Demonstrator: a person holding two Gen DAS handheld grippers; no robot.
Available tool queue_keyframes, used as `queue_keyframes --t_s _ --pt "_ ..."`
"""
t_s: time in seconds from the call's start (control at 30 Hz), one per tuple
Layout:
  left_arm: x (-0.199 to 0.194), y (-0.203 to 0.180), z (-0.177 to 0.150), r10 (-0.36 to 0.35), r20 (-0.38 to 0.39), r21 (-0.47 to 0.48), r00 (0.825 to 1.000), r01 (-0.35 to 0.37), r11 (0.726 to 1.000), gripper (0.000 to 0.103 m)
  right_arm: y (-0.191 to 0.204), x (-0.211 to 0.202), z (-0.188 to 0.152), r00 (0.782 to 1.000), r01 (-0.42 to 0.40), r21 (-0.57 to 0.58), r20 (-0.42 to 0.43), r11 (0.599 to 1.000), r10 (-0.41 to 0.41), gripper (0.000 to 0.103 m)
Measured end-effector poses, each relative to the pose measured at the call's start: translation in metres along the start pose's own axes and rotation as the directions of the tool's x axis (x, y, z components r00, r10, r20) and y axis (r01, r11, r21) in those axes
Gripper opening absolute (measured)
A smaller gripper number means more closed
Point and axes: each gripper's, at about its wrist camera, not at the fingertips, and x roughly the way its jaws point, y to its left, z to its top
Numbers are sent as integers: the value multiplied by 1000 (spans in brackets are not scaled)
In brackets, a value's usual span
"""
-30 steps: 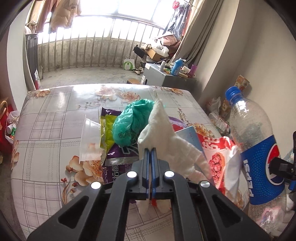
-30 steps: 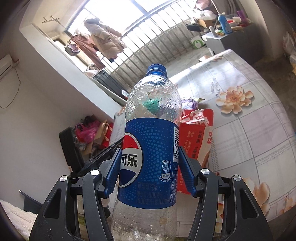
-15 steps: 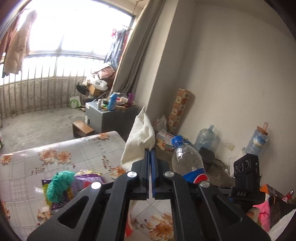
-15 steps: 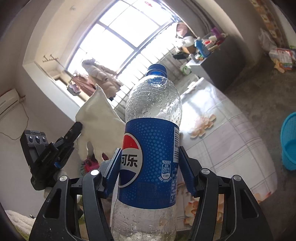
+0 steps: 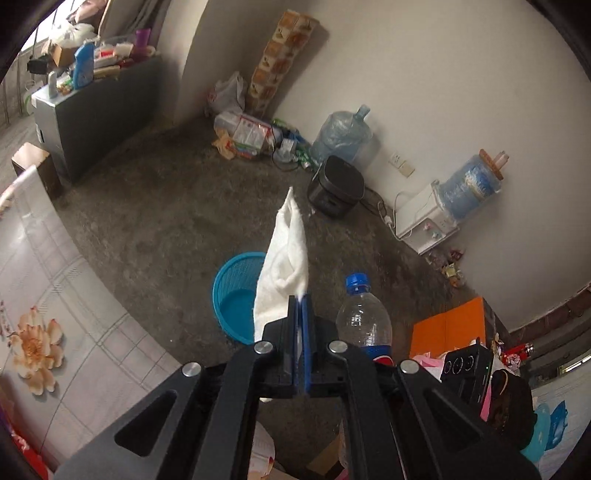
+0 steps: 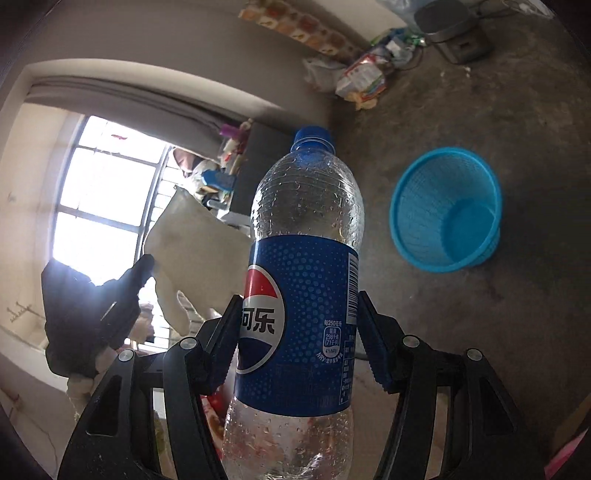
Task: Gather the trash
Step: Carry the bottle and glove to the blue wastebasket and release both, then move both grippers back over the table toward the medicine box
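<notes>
Left wrist cam: looks fwd along its fingers, tilted down over the floor, counter edge at left. Right wrist cam: same fwd aim, bottle very close. Shared: blue basket, bottle, white cloth, rice cooker.

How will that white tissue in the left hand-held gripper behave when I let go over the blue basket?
The white tissue looks thin and crumpled, so probably very light and floppy. Released from the left hand-held gripper, it may drift rather than drop straight. The blue basket sits low on the floor, so lowering first seems safer.
</notes>
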Motion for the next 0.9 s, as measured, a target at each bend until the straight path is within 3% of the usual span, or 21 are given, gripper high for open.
queue_keyframes --t_s 0.1,0.3,0.33,0.37,0.43,0.6,0.73,0.9 --pt "83 0 19 41 -113 7 993 -41 999 2 -44 28 23 999 43 112 -34 993 -39 57" --pt "222 14 27 128 -285 54 950 -117 992 3 -134 106 54 984 129 354 -159 926 -76 58" --pt "239 14 26 145 -304 78 942 -127 989 10 -147 119 58 981 146 385 -176 911 -83 58" --pt "255 16 25 167 -314 105 935 -140 985 25 -159 130 63 978 163 421 -188 892 -89 60" --pt "273 19 24 222 -308 134 925 -189 973 43 -180 147 70 973 198 482 -202 854 -111 60" --pt "267 26 32 213 -289 91 933 -194 977 48 -204 181 78 961 256 520 -226 815 -158 63" --pt "235 16 45 234 -219 139 947 -207 968 49 -206 202 76 937 337 508 -260 793 -232 70" --pt "165 -7 55 252 -134 248 958 -214 945 53 -209 212 73 958 282 574 -220 769 -187 75"
